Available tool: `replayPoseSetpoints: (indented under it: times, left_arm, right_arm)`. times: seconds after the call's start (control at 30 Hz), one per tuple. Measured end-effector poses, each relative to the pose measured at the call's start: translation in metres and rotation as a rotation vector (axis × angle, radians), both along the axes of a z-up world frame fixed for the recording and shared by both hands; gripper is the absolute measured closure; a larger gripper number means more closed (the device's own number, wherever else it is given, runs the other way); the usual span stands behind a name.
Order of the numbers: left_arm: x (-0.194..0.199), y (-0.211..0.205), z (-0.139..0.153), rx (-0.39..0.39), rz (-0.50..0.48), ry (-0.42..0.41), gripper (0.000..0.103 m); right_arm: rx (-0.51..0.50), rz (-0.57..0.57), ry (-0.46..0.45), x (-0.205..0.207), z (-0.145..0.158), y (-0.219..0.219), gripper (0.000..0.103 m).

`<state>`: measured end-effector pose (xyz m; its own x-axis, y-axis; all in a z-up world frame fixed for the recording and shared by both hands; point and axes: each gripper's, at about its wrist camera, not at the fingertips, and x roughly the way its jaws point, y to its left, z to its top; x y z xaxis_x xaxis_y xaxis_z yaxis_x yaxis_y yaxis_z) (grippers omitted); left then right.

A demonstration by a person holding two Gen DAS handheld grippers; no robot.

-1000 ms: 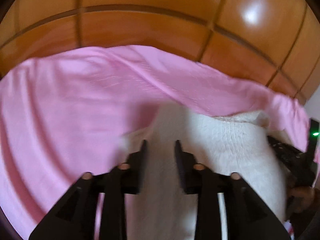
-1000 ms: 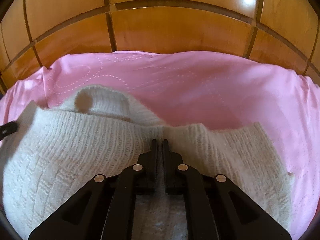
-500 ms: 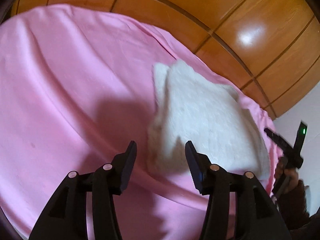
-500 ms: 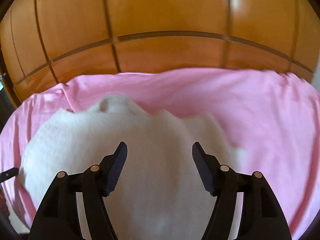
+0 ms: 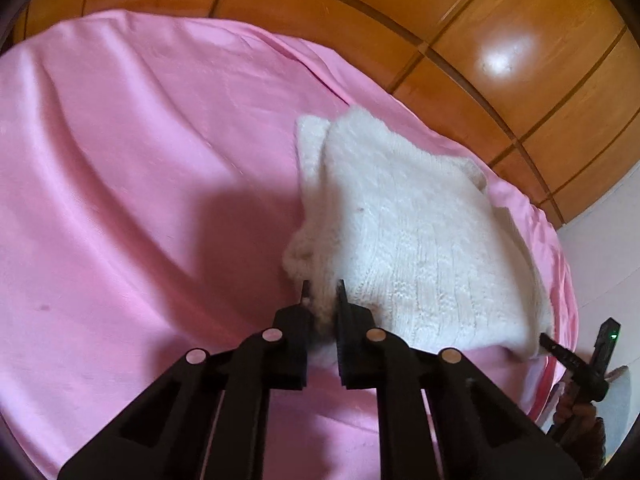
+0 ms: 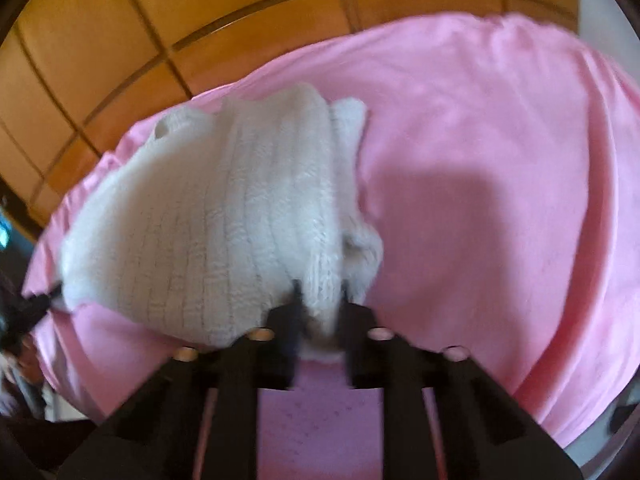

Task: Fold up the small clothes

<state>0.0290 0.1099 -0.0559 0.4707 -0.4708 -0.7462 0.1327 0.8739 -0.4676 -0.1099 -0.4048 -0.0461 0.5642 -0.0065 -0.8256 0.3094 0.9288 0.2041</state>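
A small white knitted sweater [image 5: 408, 232] lies folded on the pink sheet [image 5: 140, 184]. My left gripper [image 5: 323, 292] is shut on the sweater's near left edge, knit bunched between the fingers. In the right wrist view the sweater [image 6: 224, 224] lies at left, blurred. My right gripper [image 6: 320, 292] is shut on its near right corner, with fabric between the fingers. The other gripper [image 5: 576, 360] shows at the far right of the left wrist view.
A wooden panelled headboard [image 5: 460, 40] runs behind the bed. The pink sheet [image 6: 500, 184] spreads wide to the right of the sweater. A white wall [image 5: 600, 240] stands at the right edge.
Half a second ago both grippers were open above the sweater. Now both have closed on its near edge. The views have swung and the sweater sits further off to the side.
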Motion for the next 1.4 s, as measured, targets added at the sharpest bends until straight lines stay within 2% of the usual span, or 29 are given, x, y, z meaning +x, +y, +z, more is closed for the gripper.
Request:
replayPoseSetpoints:
  times: [0.1, 0.2, 0.27, 0.3, 0.33, 0.37, 0.4, 0.47, 0.53, 0.6, 0.63, 0.7, 0.8, 0.83, 0.87, 0.9, 0.93, 1.0, 1.13, 1.2, 1.23, 1.3, 1.4]
  left_arm:
    - [0.003, 0.005, 0.003, 0.075, 0.02, 0.009, 0.098]
    - [0.014, 0.002, -0.015, 0.123, 0.033, 0.077, 0.096]
    - [0.008, -0.003, -0.004, 0.175, 0.046, 0.031, 0.083]
    - [0.005, -0.004, 0.001, 0.196, 0.06, 0.01, 0.075]
    - [0.0, -0.003, 0.009, 0.217, 0.077, -0.02, 0.074]
    - [-0.007, -0.002, 0.02, 0.221, 0.092, -0.067, 0.074]
    - [-0.012, -0.001, 0.028, 0.21, 0.091, -0.1, 0.074]
    - [-0.025, -0.007, 0.045, 0.159, 0.052, -0.165, 0.073]
    - [-0.031, -0.021, 0.051, 0.125, -0.012, -0.194, 0.073]
    - [-0.038, -0.048, 0.051, 0.112, -0.123, -0.208, 0.074]
    - [-0.039, -0.057, 0.049, 0.108, -0.159, -0.206, 0.074]
    - [-0.039, -0.088, 0.043, 0.108, -0.244, -0.194, 0.074]
    - [-0.033, -0.117, 0.029, 0.115, -0.308, -0.155, 0.074]
    - [-0.03, -0.126, 0.02, 0.129, -0.331, -0.124, 0.073]
    - [-0.026, -0.136, 0.005, 0.196, -0.338, -0.1, 0.071]
    - [-0.024, -0.14, -0.003, 0.225, -0.343, -0.086, 0.071]
    - [-0.025, -0.143, -0.012, 0.246, -0.351, -0.099, 0.071]
    - [-0.031, -0.143, -0.01, 0.263, -0.353, -0.125, 0.07]
    - [-0.032, -0.132, 0.001, 0.187, -0.313, -0.095, 0.07]
    - [-0.037, -0.125, 0.013, 0.173, -0.289, -0.126, 0.065]
    - [-0.04, -0.121, 0.018, 0.181, -0.269, -0.144, 0.061]
    - [-0.043, -0.108, 0.023, 0.183, -0.212, -0.156, 0.061]
    - [-0.04, -0.093, 0.018, 0.219, -0.102, -0.127, 0.059]
  right_arm:
    - [-0.028, -0.047, -0.015, -0.003, 0.009, -0.017, 0.099]
    - [-0.027, -0.057, 0.046, 0.01, -0.015, -0.021, 0.099]
    - [-0.053, -0.051, 0.046, 0.014, -0.018, -0.015, 0.098]
    - [-0.052, -0.047, 0.041, 0.012, -0.014, -0.014, 0.094]
    - [-0.052, -0.05, 0.03, 0.011, -0.008, -0.014, 0.086]
    - [-0.077, -0.066, 0.015, 0.009, 0.0, -0.013, 0.056]
    - [-0.108, -0.079, -0.016, 0.005, 0.01, -0.011, 0.036]
    - [-0.154, -0.033, -0.079, 0.003, 0.029, 0.001, 0.036]
    - [-0.135, 0.068, -0.114, 0.008, 0.042, 0.023, 0.042]
    - [-0.128, 0.179, -0.125, 0.018, 0.046, 0.053, 0.044]
    - [-0.133, 0.247, -0.128, 0.023, 0.045, 0.073, 0.052]
    - [-0.102, 0.342, -0.116, 0.036, 0.036, 0.108, 0.056]
    - [-0.1, 0.418, -0.076, 0.054, 0.015, 0.141, 0.062]
    - [-0.112, 0.433, -0.039, 0.06, 0.005, 0.146, 0.063]
    - [-0.17, 0.436, 0.025, 0.067, -0.014, 0.151, 0.064]
    - [-0.174, 0.435, 0.055, 0.07, -0.029, 0.15, 0.064]
    - [-0.133, 0.432, 0.033, 0.069, -0.035, 0.143, 0.064]
    - [-0.089, 0.441, 0.011, 0.067, -0.036, 0.133, 0.064]
    - [-0.062, 0.421, 0.015, 0.065, -0.028, 0.132, 0.064]
    - [-0.066, 0.415, -0.002, 0.059, -0.013, 0.138, 0.063]
    - [-0.08, 0.424, -0.029, 0.056, -0.003, 0.142, 0.063]
    - [-0.065, 0.443, -0.066, 0.052, 0.01, 0.153, 0.063]
    - [-0.052, 0.467, -0.079, 0.058, 0.009, 0.168, 0.063]
